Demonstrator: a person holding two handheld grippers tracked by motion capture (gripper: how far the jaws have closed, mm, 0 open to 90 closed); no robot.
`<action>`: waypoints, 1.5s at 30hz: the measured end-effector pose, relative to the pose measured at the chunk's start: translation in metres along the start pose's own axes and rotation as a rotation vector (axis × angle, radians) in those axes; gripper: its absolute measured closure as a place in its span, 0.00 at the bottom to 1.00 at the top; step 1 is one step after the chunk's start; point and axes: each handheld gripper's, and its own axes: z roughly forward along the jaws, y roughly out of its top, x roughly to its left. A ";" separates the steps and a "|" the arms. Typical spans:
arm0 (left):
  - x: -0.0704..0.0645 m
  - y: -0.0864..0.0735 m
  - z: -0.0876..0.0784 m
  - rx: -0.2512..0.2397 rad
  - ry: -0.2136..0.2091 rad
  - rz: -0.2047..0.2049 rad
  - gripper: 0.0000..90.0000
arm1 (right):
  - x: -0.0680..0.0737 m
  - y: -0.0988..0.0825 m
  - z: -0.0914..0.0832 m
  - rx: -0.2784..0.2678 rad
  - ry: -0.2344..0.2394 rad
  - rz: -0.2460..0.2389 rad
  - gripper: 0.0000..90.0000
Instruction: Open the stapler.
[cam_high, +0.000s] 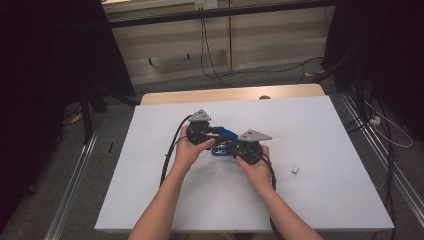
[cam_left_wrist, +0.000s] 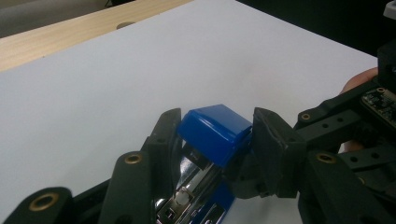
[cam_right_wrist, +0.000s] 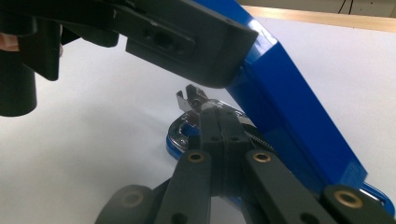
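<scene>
Near the tabletop's middle, my left gripper (cam_left_wrist: 215, 140) is clamping the blue stapler's (cam_left_wrist: 212, 128) raised lid while my right gripper (cam_right_wrist: 219, 114), jaws closed, is probing the magazine (cam_right_wrist: 194, 105) gently, squarely.

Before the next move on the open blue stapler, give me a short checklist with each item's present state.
1. Blue stapler lid clamped by the left gripper: ok, a finger sits against each side of it.
2. Lid raised clear of the metal staple channel: ok, it stands tilted up.
3. Right gripper fingers shut: ok, pads together at the channel's front.
4. Staples pinched between those fingers: cannot tell.
5. Stapler base resting on the white table: ok.
6. Small white piece apart from the hands: ok, it lies to the right on the table.
</scene>
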 end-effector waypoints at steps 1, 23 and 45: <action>0.000 0.000 0.000 0.002 -0.001 0.001 0.60 | 0.001 0.000 0.001 0.000 0.001 -0.001 1.00; 0.002 -0.001 -0.001 -0.001 -0.009 -0.023 0.61 | 0.007 0.007 0.016 -0.028 -0.031 0.015 1.00; 0.004 -0.001 -0.003 -0.002 -0.011 -0.034 0.58 | 0.008 0.005 0.019 -0.034 -0.050 0.027 1.00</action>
